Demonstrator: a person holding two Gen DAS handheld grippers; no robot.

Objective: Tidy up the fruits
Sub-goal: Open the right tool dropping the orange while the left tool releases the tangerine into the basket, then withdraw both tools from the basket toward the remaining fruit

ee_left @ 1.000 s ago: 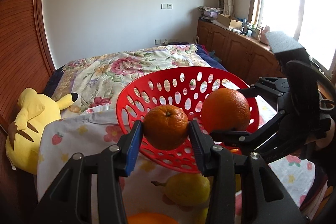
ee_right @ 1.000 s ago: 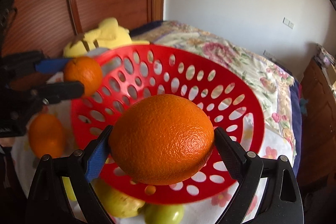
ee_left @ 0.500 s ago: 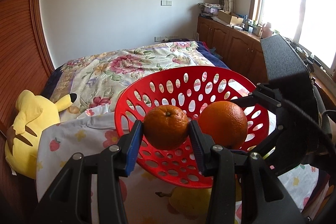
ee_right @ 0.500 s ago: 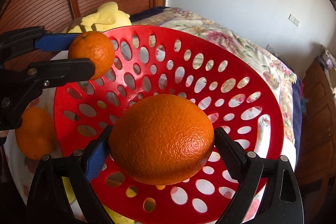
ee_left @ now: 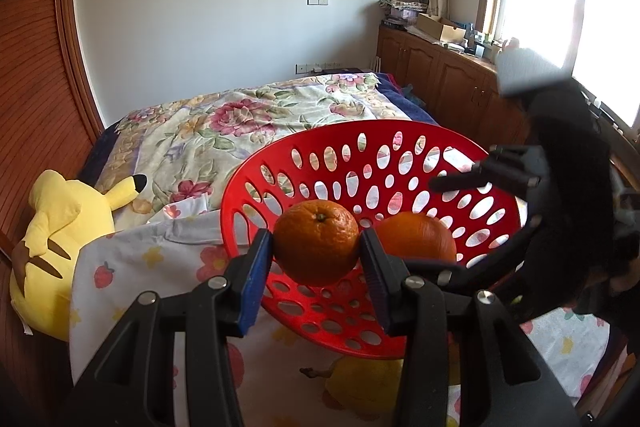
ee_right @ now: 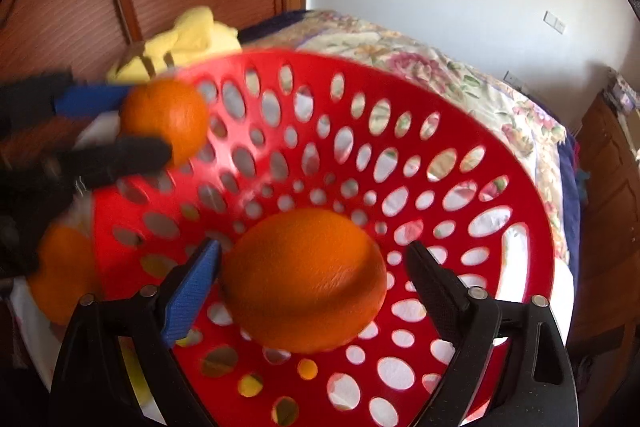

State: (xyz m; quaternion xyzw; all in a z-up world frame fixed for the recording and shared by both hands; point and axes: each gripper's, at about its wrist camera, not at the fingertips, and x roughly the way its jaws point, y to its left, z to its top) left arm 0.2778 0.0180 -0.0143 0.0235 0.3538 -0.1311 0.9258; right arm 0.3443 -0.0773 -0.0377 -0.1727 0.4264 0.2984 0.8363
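A red perforated basket (ee_left: 400,135) stands tilted on the bed. My left gripper (ee_left: 316,251) is shut on a small orange (ee_left: 316,243), held over the basket's near-left rim. The same small orange (ee_right: 166,119) shows at the left of the right wrist view. A large orange (ee_right: 304,279) lies inside the basket (ee_right: 520,187) between the fingers of my right gripper (ee_right: 314,247). Those jaws are closing, but a gap shows on each side of the fruit and the pads do not press it. From the left wrist view the large orange (ee_left: 420,237) sits low in the basket.
A yellow plush toy (ee_left: 60,239) lies at the left by the wooden wall. A yellow pear-like fruit (ee_left: 360,383) and another orange (ee_right: 60,275) lie on the fruit-print cloth beside the basket. Floral bedding (ee_left: 240,115) lies behind the basket, and wooden cabinets (ee_left: 440,79) stand under the window.
The large orange has come free of the right gripper's pads and dropped lower into the basket. The left gripper still holds the small orange in the same place.
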